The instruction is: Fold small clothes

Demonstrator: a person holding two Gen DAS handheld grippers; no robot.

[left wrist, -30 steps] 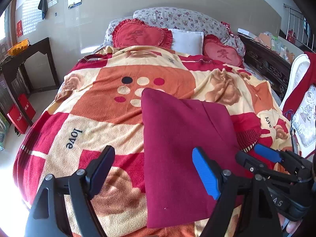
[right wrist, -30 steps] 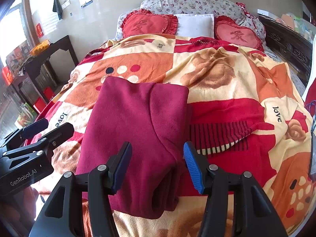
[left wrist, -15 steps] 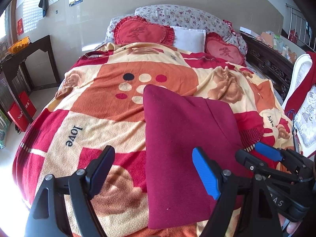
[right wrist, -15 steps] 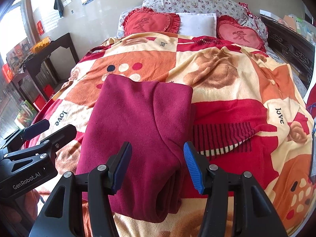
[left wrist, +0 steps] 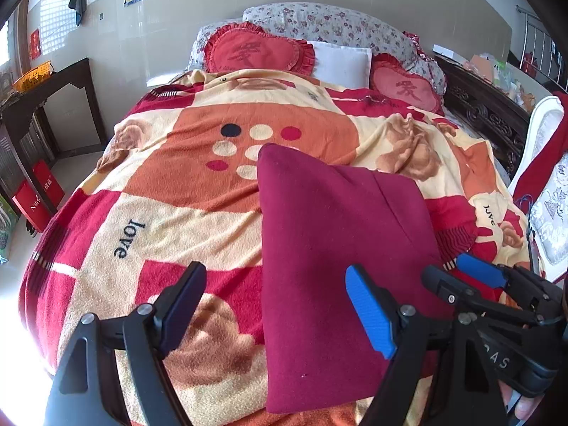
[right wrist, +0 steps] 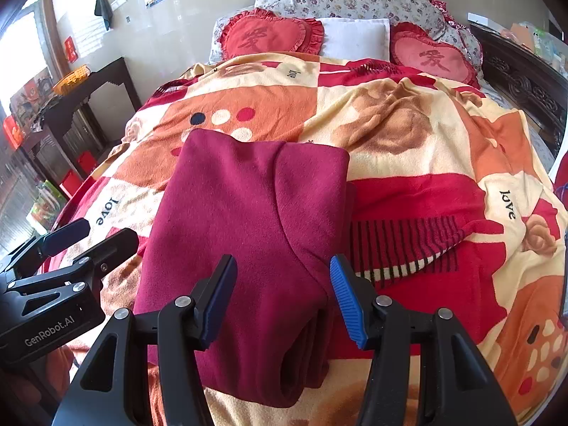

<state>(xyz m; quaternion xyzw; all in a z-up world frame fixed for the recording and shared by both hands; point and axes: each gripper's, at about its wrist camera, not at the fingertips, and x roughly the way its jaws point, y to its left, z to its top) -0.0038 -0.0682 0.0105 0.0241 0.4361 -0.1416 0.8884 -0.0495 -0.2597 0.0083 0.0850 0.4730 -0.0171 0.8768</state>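
Folded maroon fleece garment [left wrist: 337, 255]: lies flat near the foot end of a fleece blanket [left wrist: 184, 184] patterned in red, orange and cream blocks with dots, roses and the word "love", which covers the bed. Left gripper [left wrist: 280, 314], black with blue finger pads: fingers spread wide, nothing between the pads; in its own view the left finger hangs over bare blanket just beside the garment's left edge, the right finger over the garment's near part. No contact with the cloth can be made out. Garment in the right wrist view [right wrist: 248, 241]: stacked layers show at the near edge, with a curved seam running down the top face. Right gripper [right wrist: 282, 300], same make: fingers parted, gripping nothing, hanging over the garment's near right part; the left finger [right wrist: 218, 298] is over the top face, the right finger [right wrist: 346, 301] over the right edge. Backdrop: two red heart-shaped frilled cushions [right wrist: 271, 35], a white pillow [right wrist: 355, 37], a floral bolster [right wrist: 358, 0].
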